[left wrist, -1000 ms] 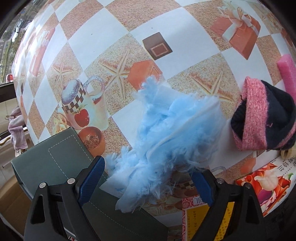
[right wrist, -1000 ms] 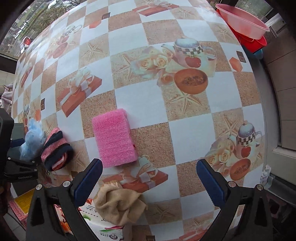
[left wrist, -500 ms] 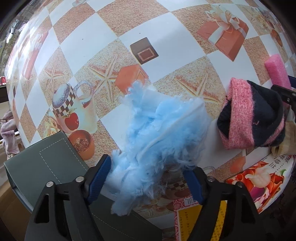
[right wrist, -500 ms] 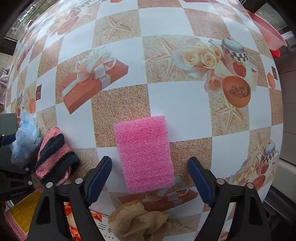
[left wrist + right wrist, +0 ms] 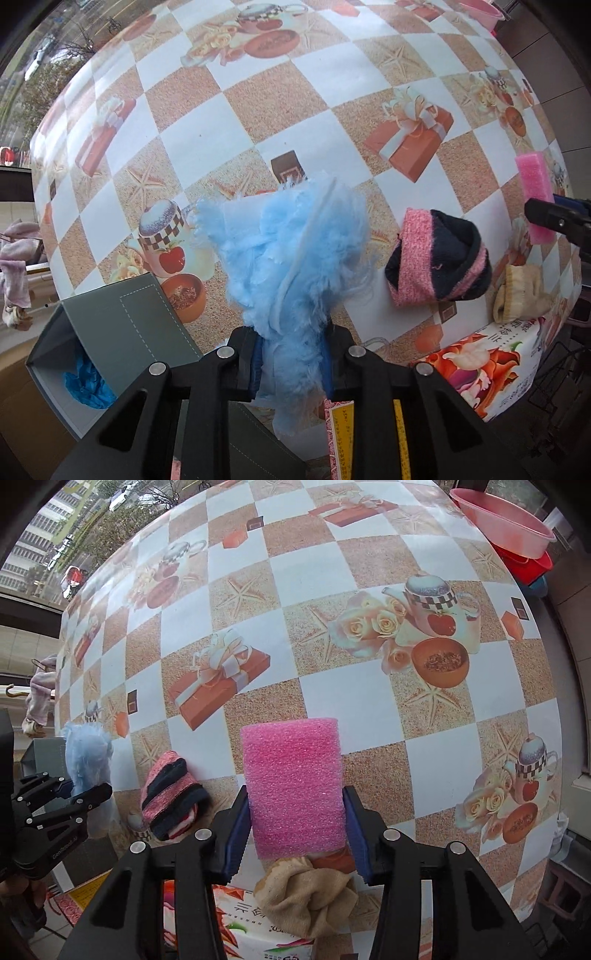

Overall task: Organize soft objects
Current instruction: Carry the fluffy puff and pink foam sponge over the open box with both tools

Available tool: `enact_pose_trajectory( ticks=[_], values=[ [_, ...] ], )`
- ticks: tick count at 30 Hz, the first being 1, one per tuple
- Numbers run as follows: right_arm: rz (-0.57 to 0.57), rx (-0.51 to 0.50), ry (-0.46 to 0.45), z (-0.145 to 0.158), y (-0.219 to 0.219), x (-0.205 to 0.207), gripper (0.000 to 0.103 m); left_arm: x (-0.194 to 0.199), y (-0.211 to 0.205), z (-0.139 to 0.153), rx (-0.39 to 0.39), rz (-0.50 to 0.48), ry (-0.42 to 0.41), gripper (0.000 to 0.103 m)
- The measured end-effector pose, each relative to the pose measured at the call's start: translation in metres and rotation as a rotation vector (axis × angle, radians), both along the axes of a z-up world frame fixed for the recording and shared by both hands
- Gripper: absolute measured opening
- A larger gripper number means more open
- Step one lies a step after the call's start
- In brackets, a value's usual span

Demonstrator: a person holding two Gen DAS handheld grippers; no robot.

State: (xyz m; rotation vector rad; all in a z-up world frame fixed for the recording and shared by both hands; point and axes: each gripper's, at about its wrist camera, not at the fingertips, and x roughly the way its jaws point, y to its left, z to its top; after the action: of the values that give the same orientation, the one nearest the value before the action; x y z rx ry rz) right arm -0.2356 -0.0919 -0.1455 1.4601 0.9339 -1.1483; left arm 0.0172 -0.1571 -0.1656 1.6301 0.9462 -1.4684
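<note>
1. Fluff risk: the left tool is clamped on only the lower tuft of the blue feathery bundle, which could shed or slip before reaching the grey box beside it.
2. Foam risk: the right tool pinches the pink foam block just above the desk; squeezed foam may spring free or drag the beige cloth beneath it.

Printed Chinese characters on the white floral package at the table edge, too distorted to read for certain. More characters on that package in the right wrist view, one resembling "三". Small pale lettering on the left claw's black body, too blurred to make out.
</note>
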Motion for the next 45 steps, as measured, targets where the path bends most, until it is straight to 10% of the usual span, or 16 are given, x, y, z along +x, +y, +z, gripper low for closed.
enact_pose_trajectory(
  ticks=[18, 45],
  values=[
    [-0.029, -0.083, -0.079, 0.033, 0.033, 0.067, 0.049, 0.04, 0.051, 0.073, -0.145, 0.041, 0.065, 0.027],
    [-0.023, -0.051, -0.04, 0.07, 0.154, 0.132, 0.049, 0.098, 0.174, 0.095, -0.092, 0.035, 0.218, 0.027]
  ],
)
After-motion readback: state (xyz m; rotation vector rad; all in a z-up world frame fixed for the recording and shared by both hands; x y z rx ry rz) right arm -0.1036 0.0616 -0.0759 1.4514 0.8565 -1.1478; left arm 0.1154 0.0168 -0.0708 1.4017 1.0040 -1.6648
